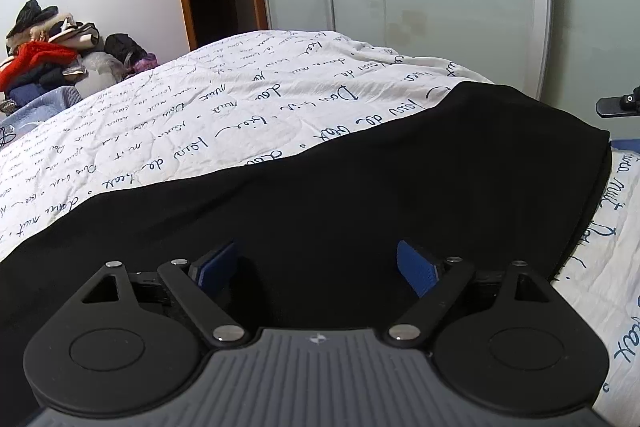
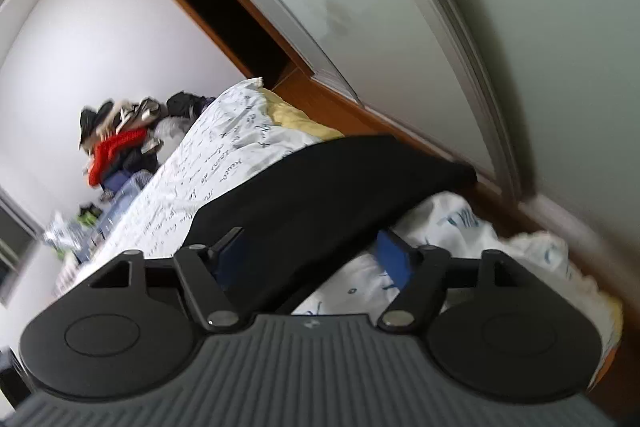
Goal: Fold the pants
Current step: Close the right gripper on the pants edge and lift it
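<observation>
Both tongs, left [image 1: 316,267] and right [image 2: 312,257], gape wide over the black pants [image 1: 360,187] (on the bed [image 1: 180,115]), likely needing an edge pinched next.

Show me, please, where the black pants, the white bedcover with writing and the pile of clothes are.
black pants [image 1: 360,195]: left wrist view, middle of the flat fabric.
white bedcover [image 1: 200,99]: left wrist view, bare part beyond the pants.
pile of clothes [image 1: 40,59]: left wrist view, red garment in the heap.
</observation>
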A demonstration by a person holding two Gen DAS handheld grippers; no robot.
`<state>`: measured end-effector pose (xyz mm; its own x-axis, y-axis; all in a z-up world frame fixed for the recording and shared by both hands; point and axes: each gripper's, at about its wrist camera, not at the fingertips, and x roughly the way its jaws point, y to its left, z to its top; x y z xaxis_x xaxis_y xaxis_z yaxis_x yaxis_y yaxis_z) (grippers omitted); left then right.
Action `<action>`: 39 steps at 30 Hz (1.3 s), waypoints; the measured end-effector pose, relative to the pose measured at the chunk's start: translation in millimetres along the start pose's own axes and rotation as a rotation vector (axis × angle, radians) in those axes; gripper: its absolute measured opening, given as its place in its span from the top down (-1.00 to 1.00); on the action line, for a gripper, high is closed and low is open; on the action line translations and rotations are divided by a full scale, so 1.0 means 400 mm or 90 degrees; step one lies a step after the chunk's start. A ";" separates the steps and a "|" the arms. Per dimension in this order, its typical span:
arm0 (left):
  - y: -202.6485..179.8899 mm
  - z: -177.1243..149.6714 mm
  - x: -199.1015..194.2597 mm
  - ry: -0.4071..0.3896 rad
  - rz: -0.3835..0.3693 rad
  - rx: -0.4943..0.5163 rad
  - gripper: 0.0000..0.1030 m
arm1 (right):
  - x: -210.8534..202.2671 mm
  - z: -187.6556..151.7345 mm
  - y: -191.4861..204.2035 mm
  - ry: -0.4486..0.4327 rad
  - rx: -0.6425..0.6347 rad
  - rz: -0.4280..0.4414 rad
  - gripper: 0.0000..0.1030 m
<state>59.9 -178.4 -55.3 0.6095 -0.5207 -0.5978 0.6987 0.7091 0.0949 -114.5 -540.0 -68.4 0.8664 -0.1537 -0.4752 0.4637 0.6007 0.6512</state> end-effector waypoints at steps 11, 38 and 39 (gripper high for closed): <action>0.006 -0.002 -0.004 0.002 -0.003 -0.006 -0.75 | 0.031 0.005 -0.068 -0.021 0.111 0.011 0.42; 0.118 0.013 -0.039 0.014 0.059 -0.079 -0.75 | 0.101 -0.371 0.439 0.051 -0.925 -0.100 0.86; 0.119 0.013 -0.041 0.011 0.061 -0.078 -0.75 | 0.102 -0.371 0.439 0.050 -0.919 -0.101 0.86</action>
<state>85.2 -138.6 -36.6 0.6631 -0.4406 -0.6051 0.5863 0.8083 0.0540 -25.2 -324.2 -61.3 0.7902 -0.2786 -0.5458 -0.0760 0.8392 -0.5384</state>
